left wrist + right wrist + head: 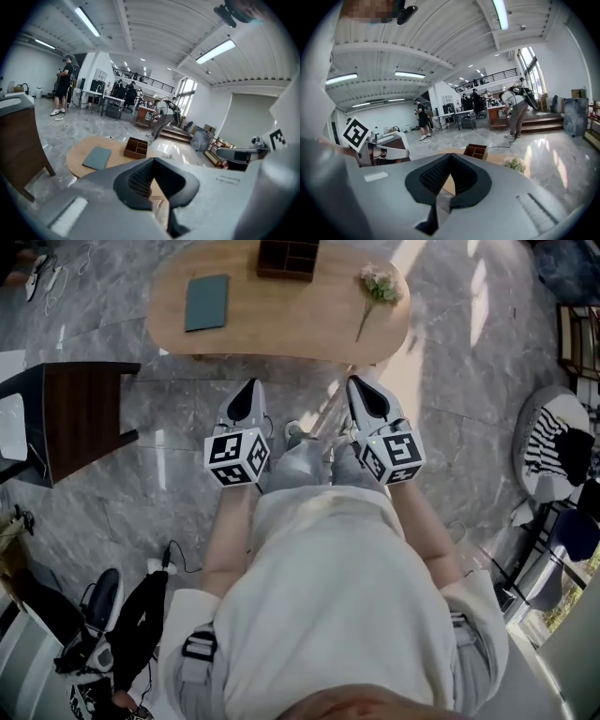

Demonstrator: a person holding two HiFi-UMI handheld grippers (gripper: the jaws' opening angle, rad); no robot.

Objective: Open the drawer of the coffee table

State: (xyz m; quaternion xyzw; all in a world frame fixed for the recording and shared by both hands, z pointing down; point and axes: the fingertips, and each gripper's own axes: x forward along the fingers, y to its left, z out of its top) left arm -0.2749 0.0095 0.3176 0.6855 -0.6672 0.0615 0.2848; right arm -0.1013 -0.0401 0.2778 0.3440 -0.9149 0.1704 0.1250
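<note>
Two tools are out in front of the person [328, 596], side by side. The left hand-held gripper [248, 388] has its jaws pressed together with nothing between them. The right hand-held gripper [356, 385] matches it, jaws together and empty. Both point toward the coffee table [272, 320], which stands ahead of their tips on the grey marble floor [178, 493], touched by neither. On its oval wooden surface lie a teal notebook [206, 302] at the left, a brown compartment box [288, 259] at the far edge and a sprig of flowers [378, 287] at the right. The drawer can't be made out in any view. A dark side table [80, 413] sits off to the left, apart from the coffee table.
</note>
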